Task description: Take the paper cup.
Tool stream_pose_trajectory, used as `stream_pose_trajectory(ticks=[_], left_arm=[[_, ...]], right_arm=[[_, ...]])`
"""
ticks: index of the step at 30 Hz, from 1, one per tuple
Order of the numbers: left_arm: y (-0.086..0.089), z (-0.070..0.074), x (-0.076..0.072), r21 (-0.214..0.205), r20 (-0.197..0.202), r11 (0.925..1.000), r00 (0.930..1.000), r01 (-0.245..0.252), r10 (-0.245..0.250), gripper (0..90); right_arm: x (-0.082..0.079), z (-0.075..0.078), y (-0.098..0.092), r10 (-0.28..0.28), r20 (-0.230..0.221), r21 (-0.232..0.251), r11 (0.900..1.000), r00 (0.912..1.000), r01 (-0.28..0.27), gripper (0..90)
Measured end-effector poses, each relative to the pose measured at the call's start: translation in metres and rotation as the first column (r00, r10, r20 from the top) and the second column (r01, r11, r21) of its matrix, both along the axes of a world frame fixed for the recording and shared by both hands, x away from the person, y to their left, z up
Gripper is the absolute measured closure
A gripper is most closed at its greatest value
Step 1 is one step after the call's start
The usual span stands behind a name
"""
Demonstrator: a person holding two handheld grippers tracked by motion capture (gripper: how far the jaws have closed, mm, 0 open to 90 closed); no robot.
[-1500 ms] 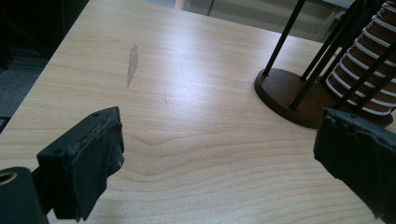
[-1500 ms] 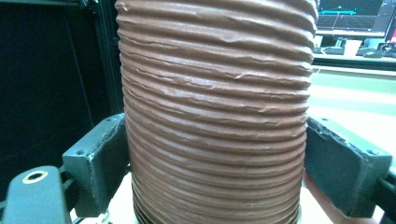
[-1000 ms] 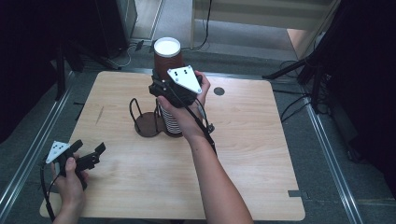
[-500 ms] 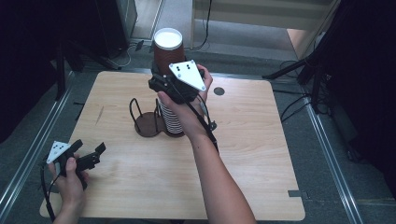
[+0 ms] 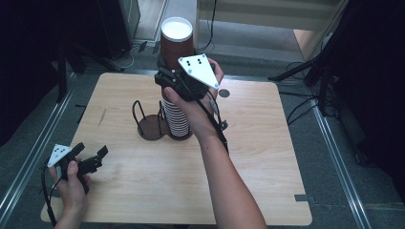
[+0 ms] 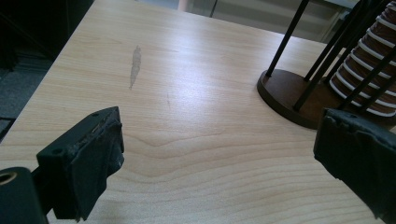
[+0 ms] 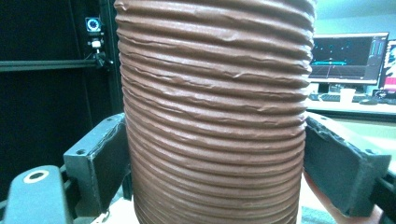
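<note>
Wooden table point(image 5: 143, 191): 1 cup stack point(image 5: 175, 109), 1 rack point(image 5: 148, 125), 2 grippers.

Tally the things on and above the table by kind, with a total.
Lifted brown cup: 1
Stack of cups in the holder: 1
Wire cup holder: 1
Handheld grippers: 2, left gripper and right gripper
Total: 5

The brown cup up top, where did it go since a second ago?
The right gripper, shut on the brown cup, has lifted it higher above the stack of cups in the holder. The left gripper stayed open and low over the table.
</note>
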State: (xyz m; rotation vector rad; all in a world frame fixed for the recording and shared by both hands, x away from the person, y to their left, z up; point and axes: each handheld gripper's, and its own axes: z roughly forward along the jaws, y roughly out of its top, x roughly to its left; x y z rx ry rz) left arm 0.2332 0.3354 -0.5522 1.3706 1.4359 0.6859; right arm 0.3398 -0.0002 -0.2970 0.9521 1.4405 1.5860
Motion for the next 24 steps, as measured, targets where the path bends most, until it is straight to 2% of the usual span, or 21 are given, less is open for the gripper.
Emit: stream_pose_trajectory(ticks=[11, 24], left_arm=[[0.000, 0.000, 0.000, 0.003, 0.000, 1.0000, 1.0000, 0.002, -0.002, 2.3], [-0.001, 0.000, 0.000, 0.007, 0.002, 1.0000, 1.0000, 0.002, -0.002, 2.2]], right_arm=[[-0.008, 0.008, -0.022, -0.034, 0.027, 0.009, 0.9994, 0.9990, 0.034, 13.2], [-0.018, -0.001, -0.046, -0.064, 0.028, -0.003, 0.9979, 0.9976, 0.064, 13.1]])
